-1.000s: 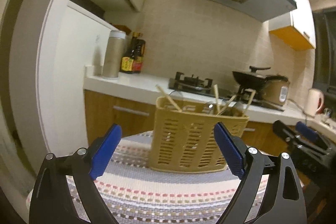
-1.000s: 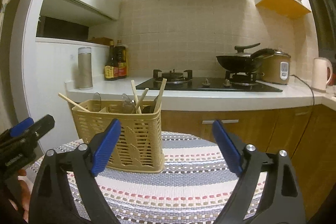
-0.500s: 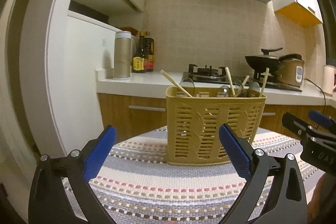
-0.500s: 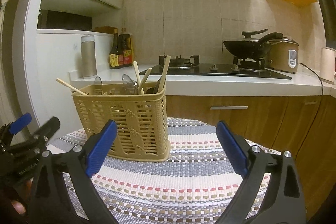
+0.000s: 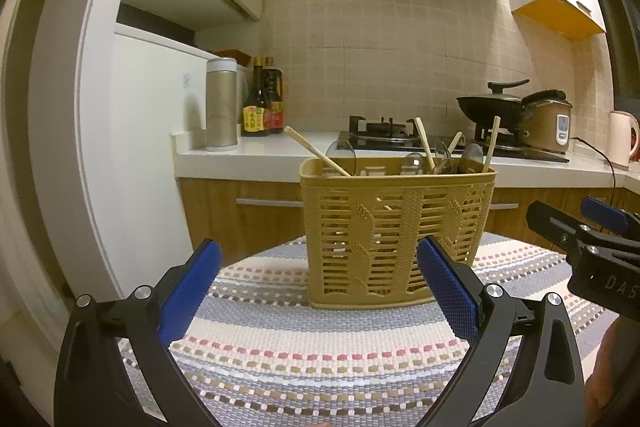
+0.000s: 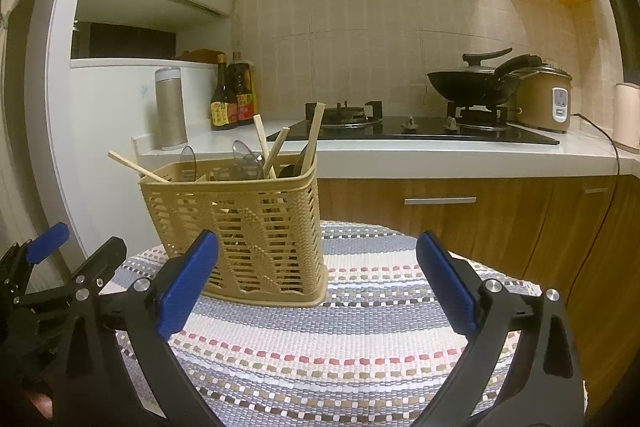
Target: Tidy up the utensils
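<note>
A tan slotted utensil basket [image 5: 396, 231] stands upright on a striped woven mat [image 5: 320, 347]. Wooden chopsticks [image 5: 318, 151] and clear spoons [image 5: 414, 163] stick out of its top. My left gripper [image 5: 320, 293] is open and empty, just in front of the basket. My right gripper [image 6: 318, 287] is open and empty, with the basket [image 6: 240, 227] ahead and to its left. The right gripper's side shows in the left wrist view [image 5: 592, 247], and the left gripper's side shows in the right wrist view [image 6: 52, 275].
Behind the mat is a white counter [image 5: 256, 155] with a steel flask [image 5: 221, 105], sauce bottles [image 5: 262, 107], a gas hob [image 6: 408, 129], a black wok [image 6: 476, 81], a rice cooker [image 6: 546, 99] and a kettle [image 5: 620, 139]. Wooden cabinets [image 6: 460, 219] stand below.
Both grippers have sunk lower and levelled, and the basket now sits higher in both views. The left view has shifted so the basket stands more centred. Jaws stay open.
</note>
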Motion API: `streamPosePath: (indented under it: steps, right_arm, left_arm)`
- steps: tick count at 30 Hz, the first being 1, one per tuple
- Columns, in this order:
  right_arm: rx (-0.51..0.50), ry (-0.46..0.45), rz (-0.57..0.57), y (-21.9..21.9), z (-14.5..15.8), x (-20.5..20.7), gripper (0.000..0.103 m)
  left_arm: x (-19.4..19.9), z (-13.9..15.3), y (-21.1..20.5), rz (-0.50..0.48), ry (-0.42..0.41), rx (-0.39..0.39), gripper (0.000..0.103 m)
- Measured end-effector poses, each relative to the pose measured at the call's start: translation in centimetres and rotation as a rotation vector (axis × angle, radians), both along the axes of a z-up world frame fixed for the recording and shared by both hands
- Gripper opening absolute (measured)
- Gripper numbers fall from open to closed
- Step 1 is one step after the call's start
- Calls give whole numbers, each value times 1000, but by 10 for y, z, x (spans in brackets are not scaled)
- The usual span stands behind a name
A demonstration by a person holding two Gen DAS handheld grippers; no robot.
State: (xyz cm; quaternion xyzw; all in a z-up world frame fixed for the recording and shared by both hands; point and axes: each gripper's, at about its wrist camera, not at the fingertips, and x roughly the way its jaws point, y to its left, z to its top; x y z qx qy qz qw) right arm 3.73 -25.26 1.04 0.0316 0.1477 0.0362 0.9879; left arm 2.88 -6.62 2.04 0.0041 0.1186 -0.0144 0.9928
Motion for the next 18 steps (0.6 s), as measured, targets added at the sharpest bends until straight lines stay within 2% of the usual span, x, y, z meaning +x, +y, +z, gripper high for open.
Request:
streamPosePath:
  steps: [12,18]
  right_arm:
    - [-35,-14,-5,6,0,-6,95]
    - [-21,12,-12,2,-2,-2,95]
  left_arm:
    - [1,-2,1,-9,16,-14,95]
    - [1,-2,2,-8,20,-11,95]
